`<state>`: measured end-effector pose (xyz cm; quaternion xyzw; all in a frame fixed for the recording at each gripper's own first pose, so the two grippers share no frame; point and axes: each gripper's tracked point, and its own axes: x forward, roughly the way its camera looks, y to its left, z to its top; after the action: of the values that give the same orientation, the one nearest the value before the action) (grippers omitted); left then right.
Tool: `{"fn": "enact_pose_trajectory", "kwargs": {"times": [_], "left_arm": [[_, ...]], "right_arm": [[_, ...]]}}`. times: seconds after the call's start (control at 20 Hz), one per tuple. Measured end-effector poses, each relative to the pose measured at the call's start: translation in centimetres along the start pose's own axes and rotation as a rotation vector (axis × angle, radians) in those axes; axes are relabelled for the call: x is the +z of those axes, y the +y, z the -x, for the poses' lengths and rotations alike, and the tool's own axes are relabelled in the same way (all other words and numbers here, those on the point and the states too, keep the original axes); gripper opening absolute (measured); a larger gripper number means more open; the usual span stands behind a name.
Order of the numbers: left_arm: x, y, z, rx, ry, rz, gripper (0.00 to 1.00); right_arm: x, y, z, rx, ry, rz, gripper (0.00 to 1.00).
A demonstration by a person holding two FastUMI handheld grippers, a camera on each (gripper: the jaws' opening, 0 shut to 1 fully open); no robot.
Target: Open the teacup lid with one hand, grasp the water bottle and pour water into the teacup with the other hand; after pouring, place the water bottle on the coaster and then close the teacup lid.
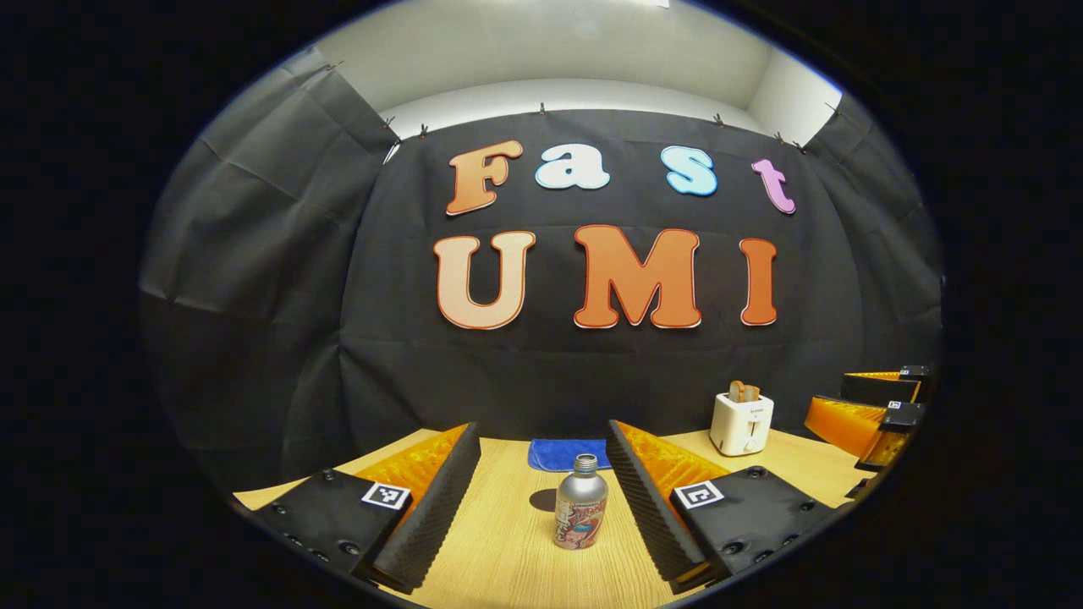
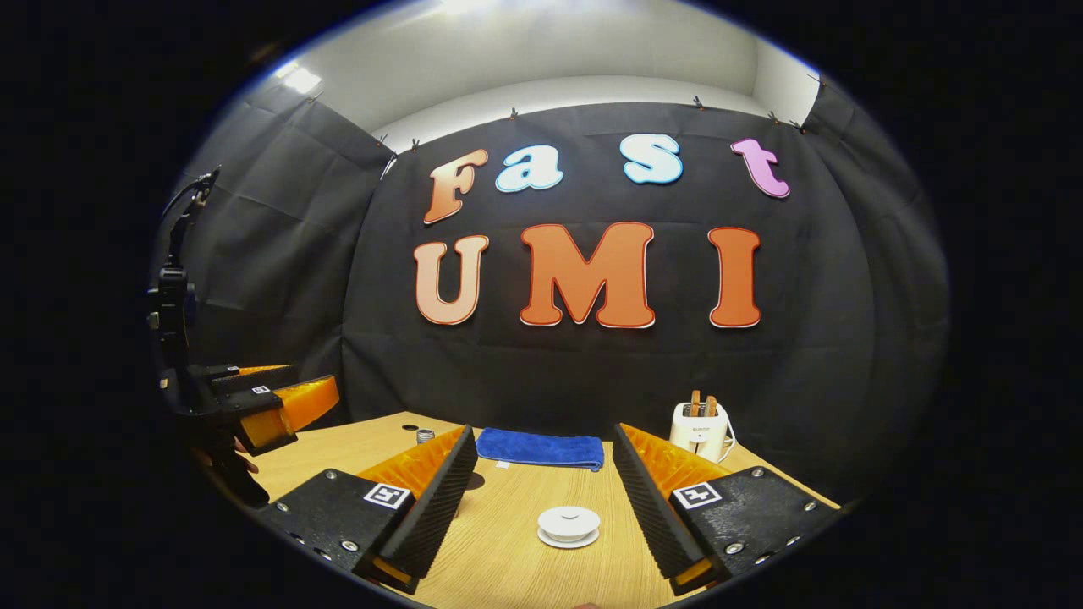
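Left tongs [image 1: 541,499] level, splayed around bottle [image 1: 580,512].

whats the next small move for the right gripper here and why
Probably ease the right gripper forward and down onto the teacup lid. Its fingers stand wide open with the lid centred between them on the table, untouched. The left gripper likewise frames the water bottle, so the lid likely comes off first.

A staged recording booth, not a real kitchen: black cloth wall [image 1: 254,338] clipped up on 3 sides (white room wall above), 1 wooden table [image 2: 516,541] with a toaster [image 2: 700,431] and folded blue towel [image 2: 541,448].
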<state>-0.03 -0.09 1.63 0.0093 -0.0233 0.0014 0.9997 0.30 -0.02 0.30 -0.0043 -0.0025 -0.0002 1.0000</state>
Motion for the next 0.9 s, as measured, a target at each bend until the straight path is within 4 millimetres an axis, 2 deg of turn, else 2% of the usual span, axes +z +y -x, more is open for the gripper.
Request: {"fn": "enact_pose_trajectory", "kwargs": {"times": [0.25,0.6,0.9], "left_arm": [[-0.2,-1.1,-0.5,-0.050,-0.022,0.023,0.97],[-0.8,-1.5,-2.6,-0.078,-0.042,0.033,0.98],[-1.3,-1.3,-4.5,-0.073,-0.049,0.040,0.97]], "right_arm": [[-1.1,-0.1,-1.1,-0.006,0.009,0.039,0.97],[-5.3,-0.1,-4.8,-0.005,0.089,0.094,0.96],[-9.3,-0.4,-8.4,0.003,0.188,0.047,0.88]]}}
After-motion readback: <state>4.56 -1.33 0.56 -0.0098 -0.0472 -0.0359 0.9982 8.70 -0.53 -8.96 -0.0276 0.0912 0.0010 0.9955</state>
